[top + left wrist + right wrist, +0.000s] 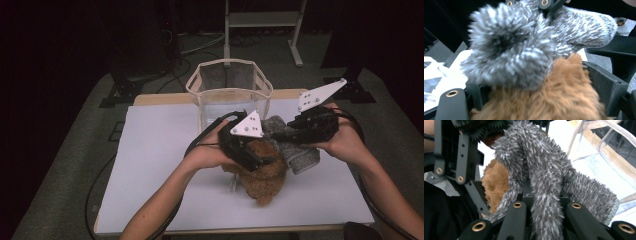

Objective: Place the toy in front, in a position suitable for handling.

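a fuzzy brown stuffed toy [263, 175] is lying on the white table [150, 165], just in front of a see-through mesh basket [229, 90] that is standing at the far edge. a grey and white knitted hat [295, 147] with a big fluffy pompom [511, 47] is resting on top of the toy's far side and spilling off toward the right, its ribbed cuff [599, 202] reaching toward the basket. the toy's fur is looking thick and curly, a warm tan, and the hat's yarn is looking flecked, dark grey mixed with white. the left gripper [250, 150] is sitting low over the toy with its jaws standing wide either side of the brown fur; in the left gripper view the brown toy [549, 100] is bulging up between the two black jaws with the pompom lying on it, and i cannot tell whether the pads are pressing into the fur or just flanking it. the right gripper [300, 131] is coming in from the right, and its jaws are pressed tight together on a fold of the hat; in the right gripper view the grey hat [541, 175] is draping down between the jaws and bunching over them, with the brown toy [495, 185] showing just behind it on the left. both grippers are working close together, nearly touching over the toy.
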Tool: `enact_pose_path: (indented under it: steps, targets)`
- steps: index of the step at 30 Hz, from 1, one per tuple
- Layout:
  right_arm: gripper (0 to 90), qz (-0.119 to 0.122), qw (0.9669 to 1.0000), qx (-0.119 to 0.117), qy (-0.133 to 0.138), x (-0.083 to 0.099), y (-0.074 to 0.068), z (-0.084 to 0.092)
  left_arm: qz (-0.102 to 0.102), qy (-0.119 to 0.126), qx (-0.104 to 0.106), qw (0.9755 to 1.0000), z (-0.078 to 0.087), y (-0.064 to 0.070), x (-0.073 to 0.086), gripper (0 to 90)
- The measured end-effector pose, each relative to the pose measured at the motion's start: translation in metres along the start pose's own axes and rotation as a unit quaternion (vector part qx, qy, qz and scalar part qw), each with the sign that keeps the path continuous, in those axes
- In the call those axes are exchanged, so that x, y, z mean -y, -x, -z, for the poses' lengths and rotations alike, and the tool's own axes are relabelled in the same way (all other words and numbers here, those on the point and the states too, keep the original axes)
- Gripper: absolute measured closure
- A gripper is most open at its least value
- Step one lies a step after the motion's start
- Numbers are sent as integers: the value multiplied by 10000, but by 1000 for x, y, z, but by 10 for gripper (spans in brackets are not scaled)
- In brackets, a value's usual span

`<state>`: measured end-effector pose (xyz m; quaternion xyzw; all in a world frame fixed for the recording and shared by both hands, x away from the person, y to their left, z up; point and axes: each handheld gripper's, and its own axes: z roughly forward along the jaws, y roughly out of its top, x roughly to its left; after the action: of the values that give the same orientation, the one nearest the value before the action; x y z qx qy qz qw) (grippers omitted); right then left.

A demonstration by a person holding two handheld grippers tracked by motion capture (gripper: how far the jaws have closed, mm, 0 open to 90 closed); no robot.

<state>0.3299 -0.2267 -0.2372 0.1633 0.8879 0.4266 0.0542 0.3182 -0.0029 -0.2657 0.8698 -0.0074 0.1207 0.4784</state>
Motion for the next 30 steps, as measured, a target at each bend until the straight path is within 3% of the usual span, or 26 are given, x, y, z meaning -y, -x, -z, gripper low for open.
enact_pose_path:
  steps: [5,9,11,14,16,17,23,30]
  targets:
    - [768,-6,10000,-19,-24,0,0,-4,-9,85,-69,9999,20,1,9,152]
    - [768,-18,10000,-38,0,1,2,-4,154,74,-132,9998,33,-1,23,145]
    - [768,-37,10000,-17,10,2,2,-2,363,74,-197,9991,37,-4,32,118]
    - [767,-88,9999,-58,46,5,3,0,554,96,1,9984,31,-6,38,114]
    - [767,-88,9999,-94,62,5,2,0,573,71,143,9982,23,-6,38,107]
    - [766,-2,9999,-116,62,5,-1,-1,619,83,234,9978,17,-6,38,94]
    - [762,75,9998,-173,102,2,-5,3,650,339,417,9964,18,-6,42,307]
    - [757,486,9986,-206,55,-32,-21,1,489,362,389,9974,19,-2,35,328]
